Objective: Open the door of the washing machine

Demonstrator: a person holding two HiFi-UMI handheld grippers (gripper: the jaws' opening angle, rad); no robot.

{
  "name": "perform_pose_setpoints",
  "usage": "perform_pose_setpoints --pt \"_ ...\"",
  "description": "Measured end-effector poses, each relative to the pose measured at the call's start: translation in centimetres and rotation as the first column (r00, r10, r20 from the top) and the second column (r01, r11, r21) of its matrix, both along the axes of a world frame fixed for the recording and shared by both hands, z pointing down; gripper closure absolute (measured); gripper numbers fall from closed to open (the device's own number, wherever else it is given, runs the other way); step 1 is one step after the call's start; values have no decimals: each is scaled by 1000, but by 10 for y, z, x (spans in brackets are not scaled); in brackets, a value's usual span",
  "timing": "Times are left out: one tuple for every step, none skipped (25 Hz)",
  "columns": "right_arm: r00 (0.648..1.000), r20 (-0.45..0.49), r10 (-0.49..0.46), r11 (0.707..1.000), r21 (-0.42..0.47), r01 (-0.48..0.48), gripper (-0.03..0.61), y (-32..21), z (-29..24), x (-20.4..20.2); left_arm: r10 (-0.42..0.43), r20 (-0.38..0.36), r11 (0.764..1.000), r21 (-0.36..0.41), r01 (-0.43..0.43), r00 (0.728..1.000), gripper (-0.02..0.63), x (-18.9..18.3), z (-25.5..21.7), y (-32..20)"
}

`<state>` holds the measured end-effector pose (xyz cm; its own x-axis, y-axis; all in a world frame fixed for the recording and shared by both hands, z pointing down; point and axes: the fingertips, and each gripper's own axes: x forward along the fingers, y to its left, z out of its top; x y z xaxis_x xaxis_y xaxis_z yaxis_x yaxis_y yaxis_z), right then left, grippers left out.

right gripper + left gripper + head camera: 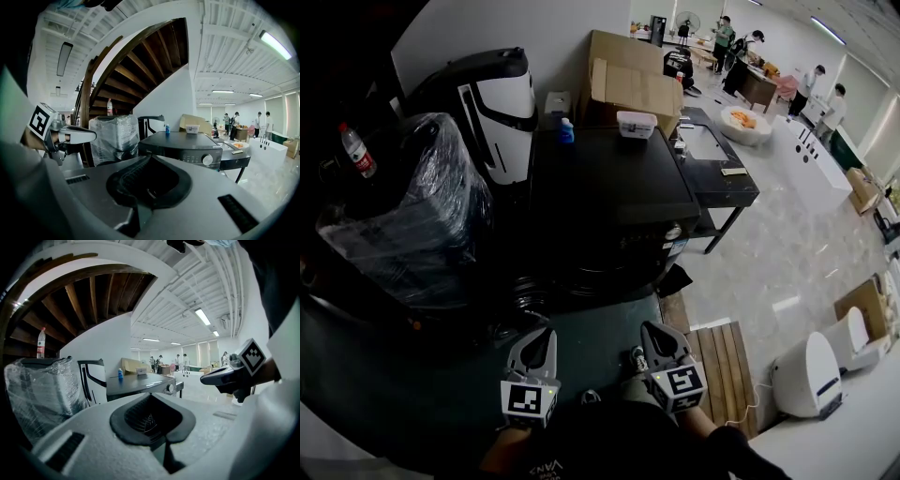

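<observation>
The dark washing machine [609, 192] stands straight ahead, its control strip and knob [673, 232] facing me. Its door on the front lies in shadow and I cannot make it out. Both grippers hang low before it, side by side, well short of the machine. My left gripper [539, 336] is shut with nothing in it, and so is my right gripper [654, 330]. In the left gripper view the closed jaws [152, 416] point toward the machine [140, 383]. The right gripper view shows its closed jaws [147, 185] below the machine's panel and knob [207, 160].
A plastic-wrapped appliance [412, 216] with a water bottle [356, 150] stands left of the machine. A blue bottle [566, 131] and white container [636, 124] sit on the machine's top, cardboard boxes [633, 80] behind. A black table [717, 169] and a wooden pallet [722, 370] are to the right.
</observation>
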<state>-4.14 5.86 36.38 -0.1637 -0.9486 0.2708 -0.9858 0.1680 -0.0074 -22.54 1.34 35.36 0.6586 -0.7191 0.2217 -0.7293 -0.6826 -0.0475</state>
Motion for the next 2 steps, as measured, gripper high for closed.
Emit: perform_pose_setpoints --pt "1000 0 2 1000 -5 -2 574 0 0 0 -3 -4 1000 -3 3 1000 597 -1 0 0" --pt "1000 -1 3 1000 -10 -3 574 0 0 -1 -6 -8 1000 -6 6 1000 597 -2 0 0"
